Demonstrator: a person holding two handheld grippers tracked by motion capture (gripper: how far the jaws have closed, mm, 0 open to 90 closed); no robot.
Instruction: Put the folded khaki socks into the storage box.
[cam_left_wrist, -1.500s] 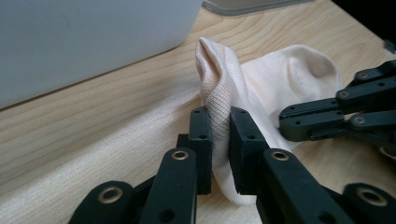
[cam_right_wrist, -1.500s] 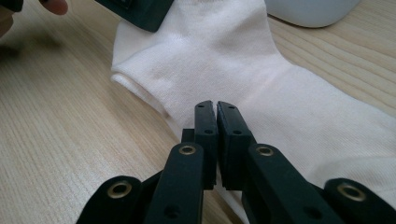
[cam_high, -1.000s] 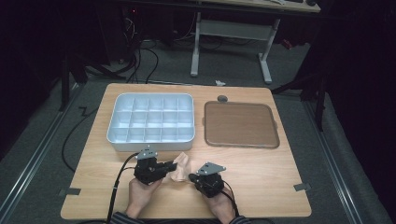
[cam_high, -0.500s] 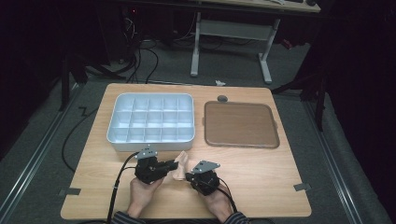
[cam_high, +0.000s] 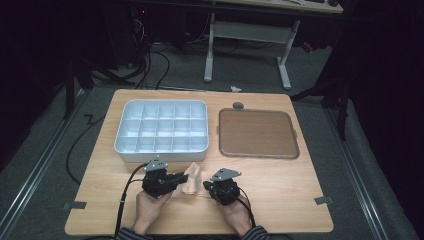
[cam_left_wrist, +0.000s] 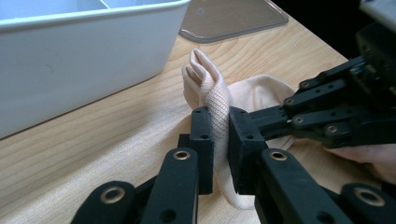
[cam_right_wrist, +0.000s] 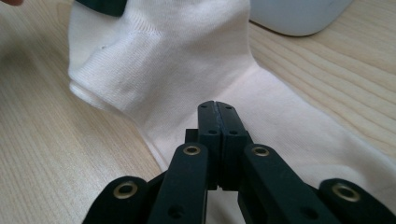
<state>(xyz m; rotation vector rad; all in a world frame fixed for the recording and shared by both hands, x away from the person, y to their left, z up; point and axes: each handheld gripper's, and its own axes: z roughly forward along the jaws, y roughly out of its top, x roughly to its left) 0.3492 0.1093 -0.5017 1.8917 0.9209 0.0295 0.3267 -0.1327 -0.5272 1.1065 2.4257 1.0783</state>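
Left tool (cam_left_wrist: 219, 140): your pads are clamped on a bunched fold of the cream knit cotton sock (cam_left_wrist: 212, 95); fabric stands up out of the jaws, toe or cuff end pointing ahead toward the tray.
Right tool (cam_right_wrist: 218, 140): jaws fully together. They have just closed the last bit. They sit on the sock (cam_right_wrist: 187, 70) where it lies flat; looks like a thin pinch of fabric, but I can't confirm from the frames that cloth is actually caught.
Sock location: on the light wooden desk (cam_high: 280, 195), between your two tools (cam_high: 192, 181), just short of the white plastic tray.
Why held so: my read, left grip lifts and anchors one end, right pins the other so you can stretch or fold it. Two grips keep limp fabric from sliding.
White plastic compartment tray (cam_high: 162, 131): just ahead of the left tool, cells empty, likely the destination.
Brown flat square lid (cam_high: 257, 134): ahead of the right tool, beside the tray, parked off to leave the cells open.
Labels/writing: none legible on sock, tray, lid or tools.
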